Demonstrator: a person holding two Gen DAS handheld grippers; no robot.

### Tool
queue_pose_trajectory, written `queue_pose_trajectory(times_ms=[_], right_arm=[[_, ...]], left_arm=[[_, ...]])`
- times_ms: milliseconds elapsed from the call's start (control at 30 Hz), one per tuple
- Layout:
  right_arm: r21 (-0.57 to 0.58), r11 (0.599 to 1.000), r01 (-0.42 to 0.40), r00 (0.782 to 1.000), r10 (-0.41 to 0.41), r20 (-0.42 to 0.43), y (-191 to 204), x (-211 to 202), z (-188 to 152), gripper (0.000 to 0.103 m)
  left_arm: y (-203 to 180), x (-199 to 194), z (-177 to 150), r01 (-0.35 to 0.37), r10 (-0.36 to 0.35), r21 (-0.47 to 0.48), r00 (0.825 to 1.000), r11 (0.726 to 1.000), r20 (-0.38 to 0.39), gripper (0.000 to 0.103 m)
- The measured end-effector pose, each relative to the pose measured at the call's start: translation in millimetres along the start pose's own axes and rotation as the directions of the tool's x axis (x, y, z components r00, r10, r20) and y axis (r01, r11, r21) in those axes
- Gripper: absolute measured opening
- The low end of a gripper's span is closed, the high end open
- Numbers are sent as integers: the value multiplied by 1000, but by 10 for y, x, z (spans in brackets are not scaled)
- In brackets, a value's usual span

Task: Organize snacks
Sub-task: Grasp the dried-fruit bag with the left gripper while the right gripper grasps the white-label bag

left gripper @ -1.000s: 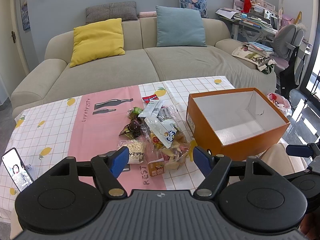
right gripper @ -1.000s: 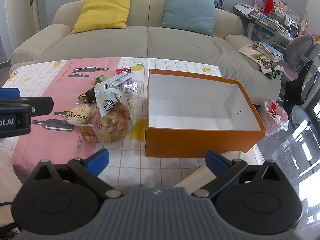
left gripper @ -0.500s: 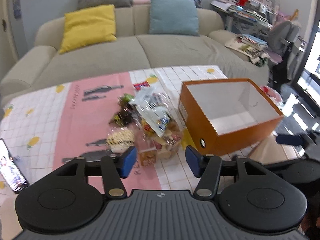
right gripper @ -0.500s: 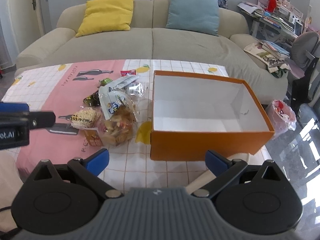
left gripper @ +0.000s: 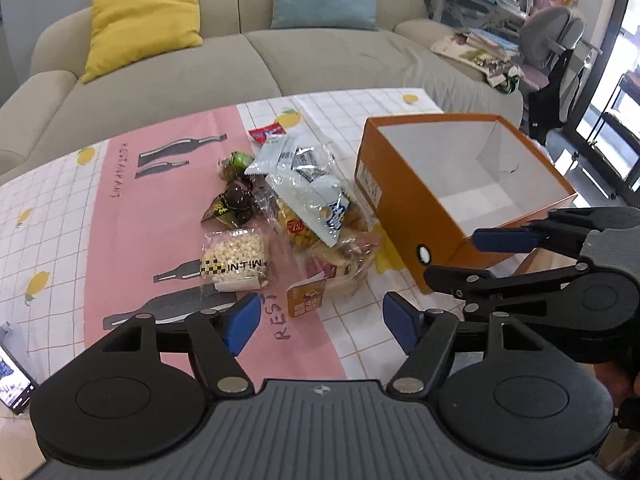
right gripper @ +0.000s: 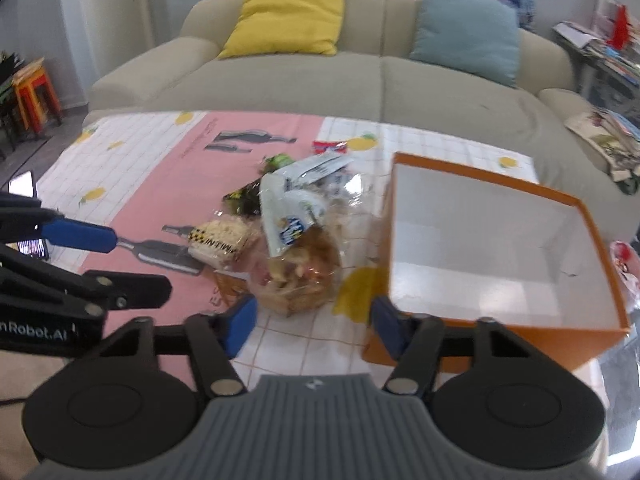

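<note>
left wrist view: my left claw (left gripper: 320, 322) hangs above the near part of the tablecloth (left gripper: 160, 208) with its blue fingers spread wide and nothing between them. off beyond my left finger, at the frame's lower edge, a phone (left gripper: 12, 380) lies lit. just ahead of the left fingertip sits the clear puffed-grain packet (left gripper: 234, 260), flat on the pink stripe. past it, further from me, are the dark chocolate balls (left gripper: 236, 200) and a green-wrapped candy (left gripper: 238, 159). straight ahead of the gap lies the small orange sachet (left gripper: 306, 300), and behind it the clear bag of mixed snacks (left gripper: 336, 248), with a white and blue pouch (left gripper: 316, 196) leaning across its top. a red wrapper (left gripper: 266, 133) rests at the far end of the heap. to the right of the pile, close beside it, stands the orange box (left gripper: 400, 208), open and white inside. my right claw (left gripper: 480, 256) shows side-on at the box's near corner, jaws apart, gripping nothing.

right wrist view, somewhat blurred: the left claw (right gripper: 132, 264) pokes in from the left, apart from the pile. my right claw (right gripper: 312, 320) is wide, the clear bag of mixed snacks (right gripper: 298, 272) just ahead of its left finger, the orange box (right gripper: 500, 336) just beyond the right finger. a beige sofa (right gripper: 360, 80) sits well beyond the table.
</note>
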State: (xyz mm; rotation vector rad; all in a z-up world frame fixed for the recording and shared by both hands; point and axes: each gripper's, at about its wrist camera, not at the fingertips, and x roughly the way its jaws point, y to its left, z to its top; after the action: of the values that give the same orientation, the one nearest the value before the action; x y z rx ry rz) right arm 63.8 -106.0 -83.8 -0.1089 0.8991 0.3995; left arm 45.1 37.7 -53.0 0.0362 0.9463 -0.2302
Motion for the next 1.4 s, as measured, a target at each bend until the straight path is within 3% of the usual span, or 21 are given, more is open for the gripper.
queue_pose_trajectory(times_ms=[200, 433, 700, 1133, 1267, 1300, 1400], right_arm=[[5, 1000, 6, 1000, -6, -16, -61, 189, 162, 47], [-7, 1000, 18, 1000, -18, -19, -226, 418, 415, 47], [20, 1000, 20, 999, -20, -27, -364, 577, 508, 47], [-33, 997, -64, 997, 63, -34, -350, 879, 703, 46], [-23, 997, -70, 997, 69, -45, -369, 927, 715, 47], [-23, 997, -73, 996, 72, -44, -371, 935, 715, 47], [-25, 997, -69, 997, 68, -41, -385, 943, 718, 49]], left_arm=[[105, 295, 94, 68, -68, 40, 997, 997, -21, 82], [78, 655, 251, 129, -125, 167, 992, 978, -37, 84], [-46, 1103, 309, 159, -146, 250, 987, 955, -69, 87], [-71, 1516, 299, 157, -138, 193, 984, 968, -108, 87], [-62, 1541, 285, 167, -147, 185, 982, 968, -119, 80], [-65, 1542, 279, 157, -136, 190, 984, 969, -118, 69], [-29, 1531, 272, 147, -127, 176, 985, 973, -120, 61]])
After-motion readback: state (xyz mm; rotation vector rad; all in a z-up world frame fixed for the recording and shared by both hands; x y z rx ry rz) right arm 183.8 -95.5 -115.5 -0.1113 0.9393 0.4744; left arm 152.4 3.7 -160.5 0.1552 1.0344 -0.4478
